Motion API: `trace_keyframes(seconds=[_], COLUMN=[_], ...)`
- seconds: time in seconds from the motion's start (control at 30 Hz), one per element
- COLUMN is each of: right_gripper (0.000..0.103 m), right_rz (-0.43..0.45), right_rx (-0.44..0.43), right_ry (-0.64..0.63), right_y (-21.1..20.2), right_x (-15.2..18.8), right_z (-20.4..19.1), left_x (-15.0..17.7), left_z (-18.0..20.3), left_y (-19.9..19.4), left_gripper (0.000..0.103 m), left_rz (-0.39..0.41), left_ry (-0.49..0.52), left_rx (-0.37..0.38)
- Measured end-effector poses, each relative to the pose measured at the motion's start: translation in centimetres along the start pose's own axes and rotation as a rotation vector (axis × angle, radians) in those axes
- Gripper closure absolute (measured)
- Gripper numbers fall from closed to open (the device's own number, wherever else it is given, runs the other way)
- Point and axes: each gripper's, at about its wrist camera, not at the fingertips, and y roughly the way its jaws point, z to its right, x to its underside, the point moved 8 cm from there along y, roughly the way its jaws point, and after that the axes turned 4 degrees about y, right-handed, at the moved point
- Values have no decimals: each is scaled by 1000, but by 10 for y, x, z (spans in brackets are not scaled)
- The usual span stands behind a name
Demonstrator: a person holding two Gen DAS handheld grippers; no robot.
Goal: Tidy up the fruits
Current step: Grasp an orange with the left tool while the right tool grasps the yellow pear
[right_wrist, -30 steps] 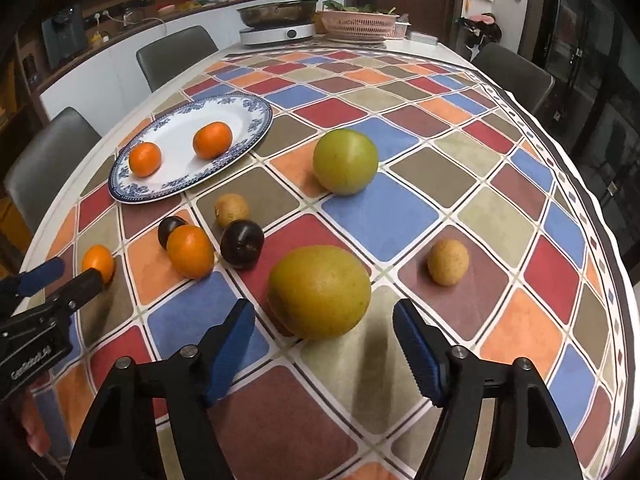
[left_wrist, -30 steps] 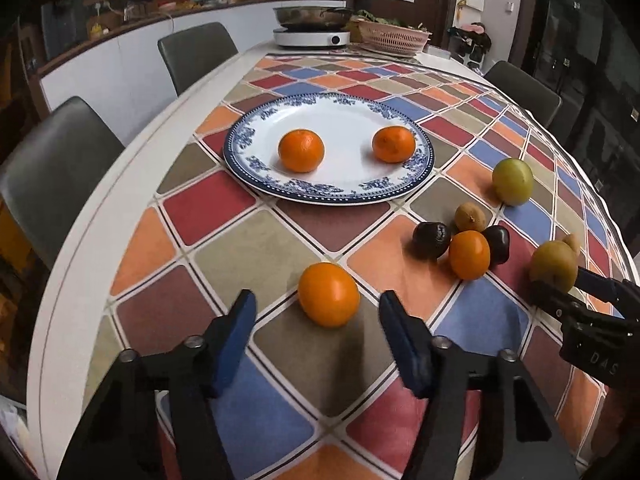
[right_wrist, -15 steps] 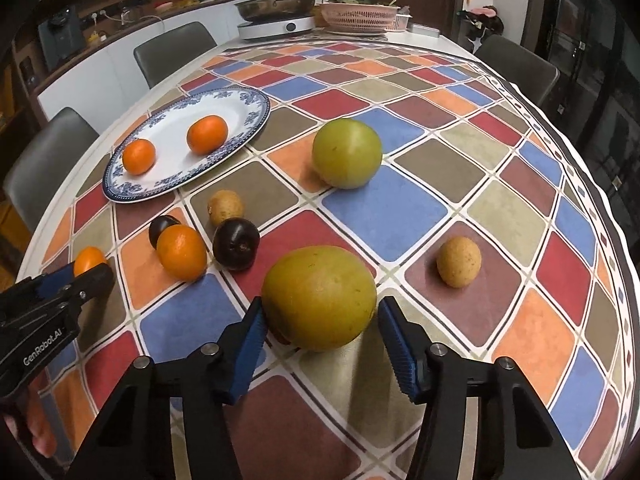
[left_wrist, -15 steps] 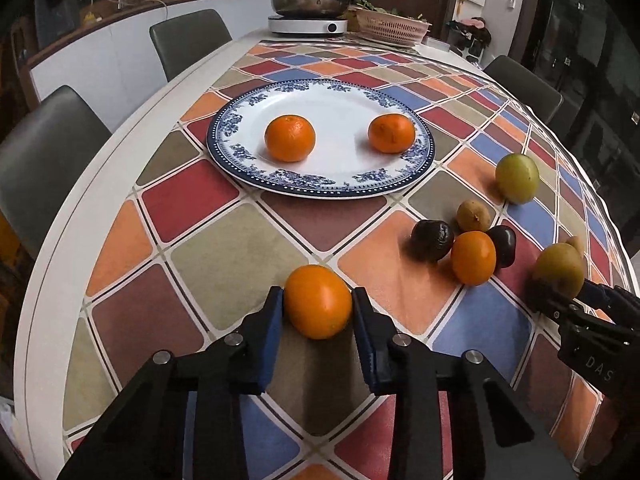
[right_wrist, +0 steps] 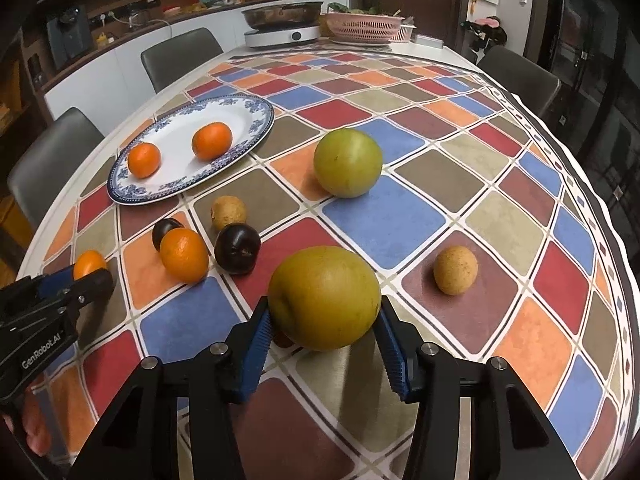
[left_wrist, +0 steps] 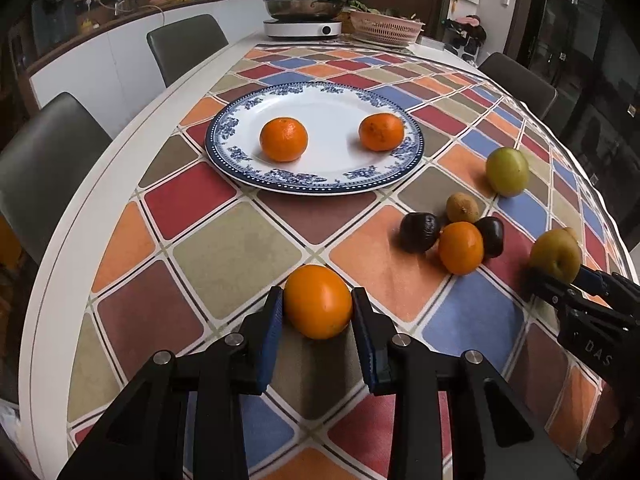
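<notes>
Both claws closed on fruit, angled down

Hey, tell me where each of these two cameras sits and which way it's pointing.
Left wrist: on the left gripper, angled down across the checkered table toward the plate; its jaws have just closed on an orange.
Right wrist: on the right gripper, facing the same way from further right; its jaws have been closing onto a yellow-green fruit. A fingertip shows at lower left.
Shared: plate, loose fruit cluster, and each view catches the other gripper.
</notes>
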Motion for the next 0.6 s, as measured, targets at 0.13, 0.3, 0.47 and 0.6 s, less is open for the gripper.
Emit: trace_keyframes(seconds=[0.13, 0.3, 0.47, 0.6], right_gripper=[53, 52, 52, 53], right_rz=[20, 57, 99, 124], right_rx=[-24, -67, -128, -165], right_ry=[-1, -34, -71, -97], right_y=[-10, -30, -54, -68], right_x=[-2, -4, -8, -13], right_z=[0, -7, -14, -18], left_x=[-1, -1, -2, -3], left_z=[3, 8, 13, 15], left_y=[-14, -35, -56, -72], left_gripper=[69, 69, 69, 69], left_rz=[19, 45, 70, 89], left_ry=[2, 0, 5, 11], left_rx=[-9, -17, -39, -51])
